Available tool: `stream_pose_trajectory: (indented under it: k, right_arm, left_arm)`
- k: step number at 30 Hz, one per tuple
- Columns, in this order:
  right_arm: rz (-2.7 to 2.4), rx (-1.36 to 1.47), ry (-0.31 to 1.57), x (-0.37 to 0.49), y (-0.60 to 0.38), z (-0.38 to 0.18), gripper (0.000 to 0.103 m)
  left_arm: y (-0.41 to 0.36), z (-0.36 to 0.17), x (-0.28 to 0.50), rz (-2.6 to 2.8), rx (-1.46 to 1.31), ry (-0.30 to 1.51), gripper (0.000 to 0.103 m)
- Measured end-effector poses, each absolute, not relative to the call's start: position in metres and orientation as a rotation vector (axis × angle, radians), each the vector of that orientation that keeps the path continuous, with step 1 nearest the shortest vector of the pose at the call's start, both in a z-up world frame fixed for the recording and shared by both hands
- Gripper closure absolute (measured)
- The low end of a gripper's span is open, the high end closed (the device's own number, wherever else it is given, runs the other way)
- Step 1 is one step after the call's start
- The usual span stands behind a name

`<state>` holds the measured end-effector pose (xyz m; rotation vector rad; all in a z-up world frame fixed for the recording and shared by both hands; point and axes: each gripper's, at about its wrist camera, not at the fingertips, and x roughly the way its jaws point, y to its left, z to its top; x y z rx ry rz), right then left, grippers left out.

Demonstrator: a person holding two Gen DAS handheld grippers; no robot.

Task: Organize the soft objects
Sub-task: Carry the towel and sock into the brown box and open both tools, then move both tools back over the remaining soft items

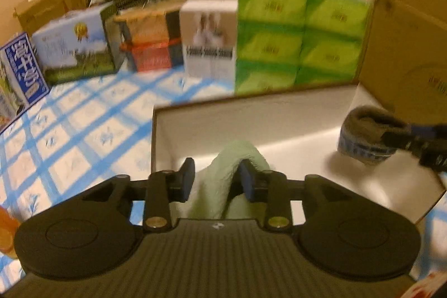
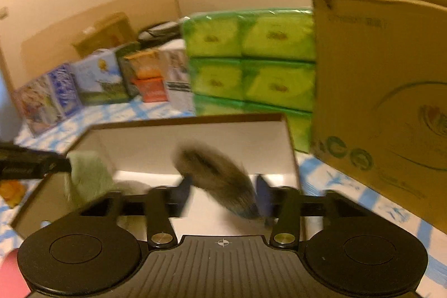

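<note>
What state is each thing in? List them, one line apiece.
Green sock: draped between the left fingers, over the white box.
Grey sock: between the spread right fingers, apparently loose.
White box: open, lid off.
Green tissue packs: stacked, wrapped.
Brown carton: upright.

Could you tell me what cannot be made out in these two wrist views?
- Grey sock: motion-blurred in the right wrist view, so contact with the right gripper is unclear.
- Green sock: its lower end is hidden behind the left gripper body in the left wrist view.
- White box: the near floor is covered by both grippers.
- Carton: cut off by the frame edge.
</note>
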<state>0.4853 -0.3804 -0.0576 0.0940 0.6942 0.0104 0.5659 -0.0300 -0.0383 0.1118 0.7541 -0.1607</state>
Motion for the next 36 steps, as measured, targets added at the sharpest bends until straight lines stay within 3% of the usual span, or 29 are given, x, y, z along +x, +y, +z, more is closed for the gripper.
stream_pose_trajectory:
  k: [12,36]
  right_arm:
    - [0.028,0.152,0.708,0.432,-0.380,-0.034,0.036]
    - [0.071,0.335,0.707,0.237,-0.311,0.044,0.033]
  left_arm:
    - [-0.001,-0.029,0.505,-0.192,0.032,0.790,0.066]
    - [0.049,0.045,0.275,-0.158,-0.102,0.740,0.064]
